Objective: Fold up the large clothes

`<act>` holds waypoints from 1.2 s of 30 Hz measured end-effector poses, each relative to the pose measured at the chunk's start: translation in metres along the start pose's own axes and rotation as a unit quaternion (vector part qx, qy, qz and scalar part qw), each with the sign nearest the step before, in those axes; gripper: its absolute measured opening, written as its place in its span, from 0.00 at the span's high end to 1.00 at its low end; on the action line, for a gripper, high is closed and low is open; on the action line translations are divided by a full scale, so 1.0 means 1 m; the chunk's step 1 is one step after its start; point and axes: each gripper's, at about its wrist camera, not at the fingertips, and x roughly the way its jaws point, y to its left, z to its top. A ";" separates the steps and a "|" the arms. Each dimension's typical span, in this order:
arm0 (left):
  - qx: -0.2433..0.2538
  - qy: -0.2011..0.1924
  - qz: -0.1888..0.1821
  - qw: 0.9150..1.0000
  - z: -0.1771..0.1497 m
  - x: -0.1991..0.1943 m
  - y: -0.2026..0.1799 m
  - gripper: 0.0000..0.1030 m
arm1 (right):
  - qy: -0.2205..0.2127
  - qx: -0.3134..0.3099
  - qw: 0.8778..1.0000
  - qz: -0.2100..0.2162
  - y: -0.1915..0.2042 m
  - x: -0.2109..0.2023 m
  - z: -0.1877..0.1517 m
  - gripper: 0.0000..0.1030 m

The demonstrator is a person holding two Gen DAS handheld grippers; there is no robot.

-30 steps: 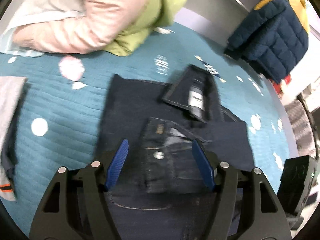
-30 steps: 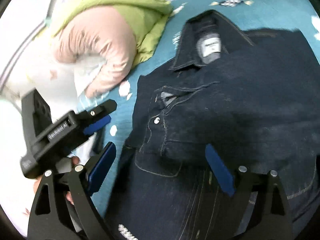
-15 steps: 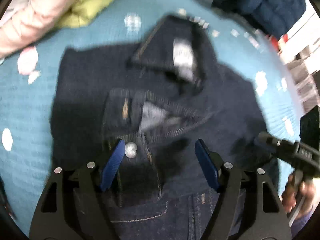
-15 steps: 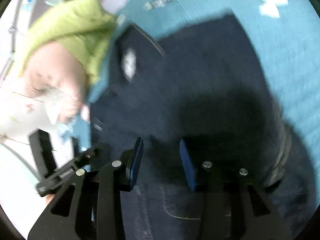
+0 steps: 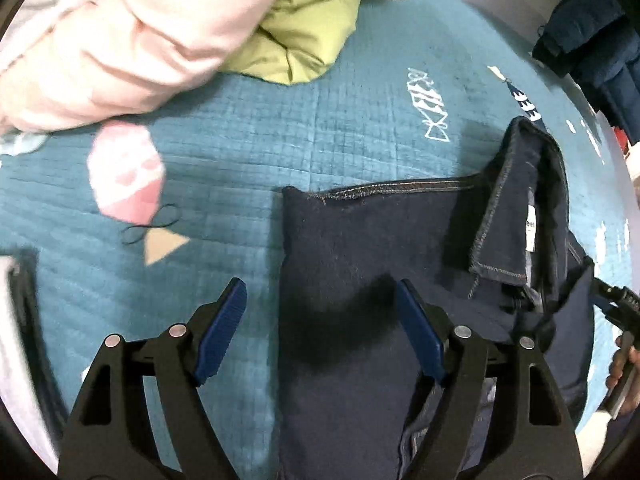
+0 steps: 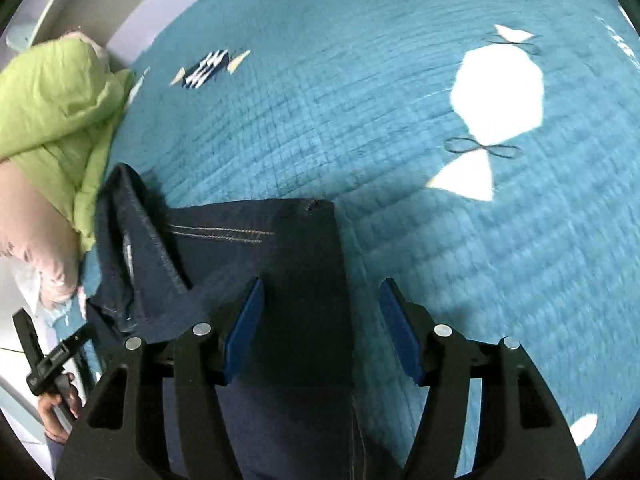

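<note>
A dark blue denim jacket [image 5: 360, 264] lies folded on the teal quilted cover [image 5: 248, 148], its collar [image 5: 516, 200] standing up with a white label inside. My left gripper [image 5: 320, 328] is open and straddles the jacket's left folded edge, just above it. In the right wrist view the jacket [image 6: 280, 248] shows its right folded edge and shoulder corner. My right gripper [image 6: 322, 328] is open and straddles that right edge. Nothing is held by either gripper.
A pink puffer [image 5: 120, 40] and a green puffer [image 5: 304, 32] are piled at the far left; the green one also shows in the right wrist view [image 6: 52, 96]. A navy puffer [image 5: 592, 40] hangs at the far right. A grey garment [image 5: 12, 320] lies at the left edge.
Both grippers have swung outward from the jacket's middle to its two side edges. The right gripper has opened wider than half a second ago. The jacket front with its button is out of view.
</note>
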 end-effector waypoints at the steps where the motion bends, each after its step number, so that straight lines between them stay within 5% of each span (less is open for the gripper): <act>1: -0.008 0.010 -0.005 1.000 0.002 0.007 0.001 0.25 | -0.003 0.001 1.000 0.002 0.002 0.002 0.001 0.42; 10: 0.006 0.022 0.012 1.000 0.014 0.028 -0.007 0.29 | 0.004 -0.012 1.000 0.020 0.010 0.017 0.014 0.40; 12: 0.016 0.019 0.017 1.000 0.015 0.026 -0.011 0.43 | -0.001 -0.022 1.000 0.003 0.012 0.017 0.013 0.49; 14: 0.031 0.018 0.017 0.999 0.015 0.022 -0.016 0.76 | -0.008 -0.022 1.000 -0.001 0.009 0.012 0.013 0.81; 17: 0.048 0.004 0.018 0.999 0.013 0.010 -0.022 0.87 | -0.024 -0.009 0.999 0.046 0.001 -0.003 0.010 0.91; 24: 0.058 -0.052 -0.061 0.995 -0.009 -0.055 -0.021 0.91 | -0.074 -0.051 0.989 0.115 0.033 -0.068 -0.010 0.92; 31: 0.075 -0.094 -0.089 0.989 -0.050 -0.132 -0.027 0.91 | -0.109 -0.085 0.980 0.141 0.049 -0.144 -0.061 0.92; 36: 0.094 -0.114 -0.097 0.984 -0.110 -0.178 -0.022 0.91 | -0.124 -0.109 0.976 0.141 0.044 -0.194 -0.117 0.92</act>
